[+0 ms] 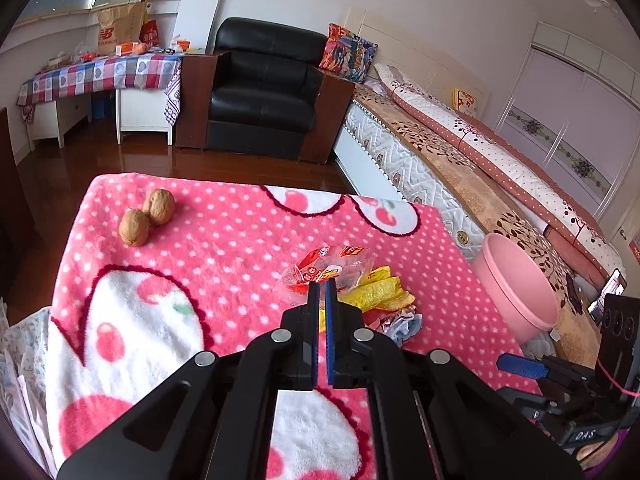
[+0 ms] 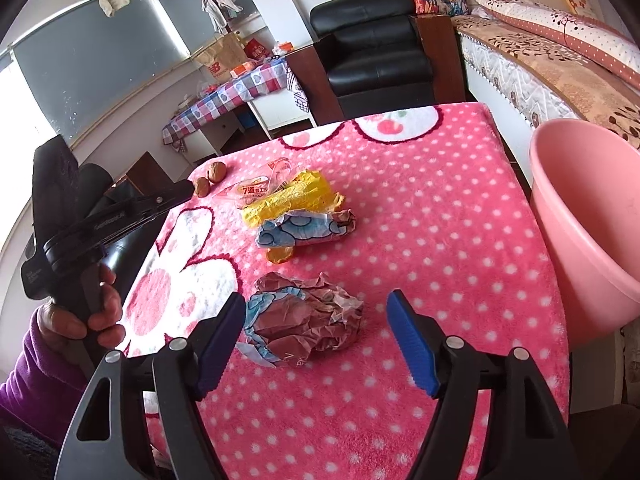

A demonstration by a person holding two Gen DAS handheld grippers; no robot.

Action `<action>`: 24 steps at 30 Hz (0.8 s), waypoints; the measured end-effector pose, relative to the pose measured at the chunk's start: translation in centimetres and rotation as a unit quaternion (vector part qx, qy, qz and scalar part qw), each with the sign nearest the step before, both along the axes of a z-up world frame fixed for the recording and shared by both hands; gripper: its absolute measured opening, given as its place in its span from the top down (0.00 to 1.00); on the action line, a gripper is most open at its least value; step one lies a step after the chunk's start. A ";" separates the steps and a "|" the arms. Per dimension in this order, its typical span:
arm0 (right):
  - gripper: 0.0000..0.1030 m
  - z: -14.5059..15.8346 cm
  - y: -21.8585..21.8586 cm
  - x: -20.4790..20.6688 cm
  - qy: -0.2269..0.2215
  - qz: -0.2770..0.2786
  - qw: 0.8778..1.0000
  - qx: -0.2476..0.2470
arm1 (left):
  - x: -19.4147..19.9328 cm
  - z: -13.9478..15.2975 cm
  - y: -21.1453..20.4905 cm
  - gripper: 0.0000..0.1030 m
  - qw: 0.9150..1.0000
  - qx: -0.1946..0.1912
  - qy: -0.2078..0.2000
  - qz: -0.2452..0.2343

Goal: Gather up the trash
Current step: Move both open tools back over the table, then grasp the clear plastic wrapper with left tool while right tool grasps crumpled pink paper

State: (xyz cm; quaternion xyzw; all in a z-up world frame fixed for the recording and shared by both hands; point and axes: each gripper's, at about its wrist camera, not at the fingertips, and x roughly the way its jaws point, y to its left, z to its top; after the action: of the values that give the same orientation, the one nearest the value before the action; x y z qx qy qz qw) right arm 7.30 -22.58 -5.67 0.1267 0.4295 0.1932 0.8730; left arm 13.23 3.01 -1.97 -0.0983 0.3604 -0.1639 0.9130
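Observation:
Trash lies on a pink dotted blanket (image 2: 440, 240). A crumpled brown-red paper ball (image 2: 308, 320) sits between the spread fingers of my right gripper (image 2: 316, 304), which is open; the pads do not touch the ball. Farther off lie a blue-and-white paper wrapper (image 2: 304, 228), a yellow wrapper (image 2: 288, 200) and a clear printed wrapper (image 2: 256, 190). My left gripper (image 1: 322, 285) is shut with nothing visibly gripped, its tips just in front of the clear printed wrapper (image 1: 328, 266), with the yellow wrapper (image 1: 380, 292) to their right. A pink bucket (image 2: 592, 220) stands at the table's right edge.
Two walnuts (image 1: 146, 218) rest near the blanket's far left corner. A hand in a purple sleeve (image 2: 92, 312) holds the left gripper's handle. Beyond the table stand a black armchair (image 1: 264, 88), a bed (image 1: 460, 152) and a side table with a checked cloth (image 1: 100, 76).

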 end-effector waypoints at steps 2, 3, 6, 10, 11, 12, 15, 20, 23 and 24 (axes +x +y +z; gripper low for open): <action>0.30 -0.2 0.0 0.2 0.003 -0.002 1.000 0.000 | 0.5 -0.4 -0.3 0.86 1.000 -0.002 -0.002 -0.002; 0.30 -0.3 0.0 0.3 0.005 -0.002 1.000 0.000 | 0.7 -0.5 -0.6 0.58 1.000 0.007 -0.007 -0.001; 0.30 -0.6 -0.1 0.5 0.010 -0.003 1.000 -0.001 | 1.1 -0.9 -1.4 0.48 1.000 0.023 -0.015 -0.010; 0.30 -1.1 -0.1 1.0 0.016 -0.004 1.000 0.000 | 2.3 -2.0 -2.3 0.48 0.999 0.034 0.006 -0.019; 0.30 -1.2 0.0 1.1 0.017 -0.003 1.000 0.000 | 2.6 -2.3 -2.4 0.48 0.999 0.036 0.011 -0.018; 0.30 -1.2 0.1 1.1 0.018 -0.003 1.000 -0.001 | 2.9 -2.6 -2.5 0.48 0.999 0.040 0.013 -0.013; 0.29 -1.4 0.4 1.3 0.020 0.003 1.000 -0.002 | 3.4 -3.1 -2.5 0.48 0.999 0.043 0.017 -0.001; 0.29 -2.0 0.8 1.5 0.026 0.009 1.000 -0.007 | 3.4 -3.4 -2.0 0.65 0.999 0.036 0.014 0.006; 0.29 -2.5 0.9 1.7 0.035 0.009 0.999 -0.004 | 3.1 -3.2 -1.7 0.71 0.999 0.035 0.010 0.007; 0.29 -2.7 0.9 1.8 0.038 0.008 0.999 -0.004 | 2.9 -3.1 -1.6 0.73 0.999 0.034 0.007 0.007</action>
State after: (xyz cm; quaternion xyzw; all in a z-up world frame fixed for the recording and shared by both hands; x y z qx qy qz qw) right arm 9.13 -21.68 -8.39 0.1268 0.4643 0.1933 0.8550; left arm 16.09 1.39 -5.06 -0.0713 0.3714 -0.1446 0.9144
